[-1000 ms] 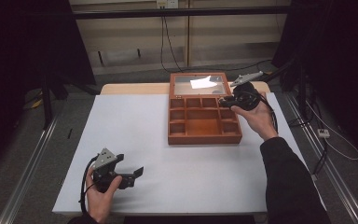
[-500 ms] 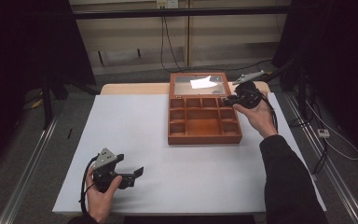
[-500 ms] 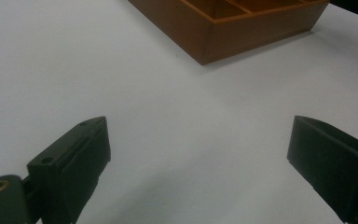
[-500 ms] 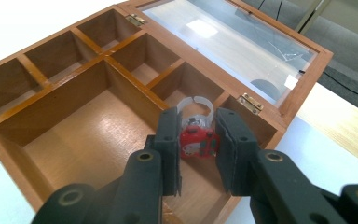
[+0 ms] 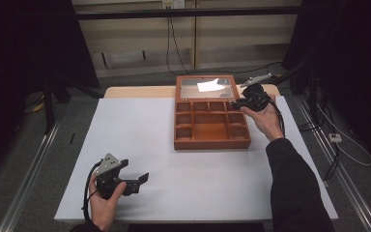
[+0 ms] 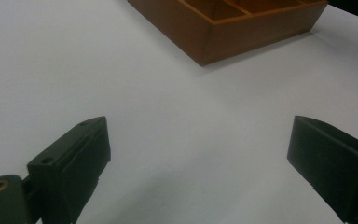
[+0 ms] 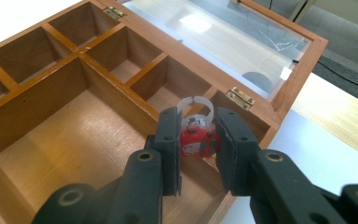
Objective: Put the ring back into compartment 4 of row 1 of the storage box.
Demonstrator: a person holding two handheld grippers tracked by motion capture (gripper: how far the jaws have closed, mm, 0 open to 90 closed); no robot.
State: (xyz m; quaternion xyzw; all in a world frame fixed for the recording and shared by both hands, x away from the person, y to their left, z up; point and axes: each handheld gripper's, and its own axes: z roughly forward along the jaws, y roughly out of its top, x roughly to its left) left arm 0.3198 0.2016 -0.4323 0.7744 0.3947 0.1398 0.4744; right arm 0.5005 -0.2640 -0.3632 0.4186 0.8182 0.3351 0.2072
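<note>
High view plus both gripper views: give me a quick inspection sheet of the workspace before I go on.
Surface: white table, bare around the box.
Job's things: wooden compartment box, glass lid open; small red toy ring.
Clutter: nothing seen.
Grippers: right gripper shut on the ring above the box's right back corner; left gripper open, low over the table's near left.
Cables: one trails from each gripper; more on the floor.
Surroundings: dark curtains, floor rails.

My two black plastic grippers (image 5: 142, 179) (image 5: 235, 102) carry brass-ringed screw holes, black trailing cables, a grey three-cornered plate; my sleeve (image 5: 297, 188) is black.
</note>
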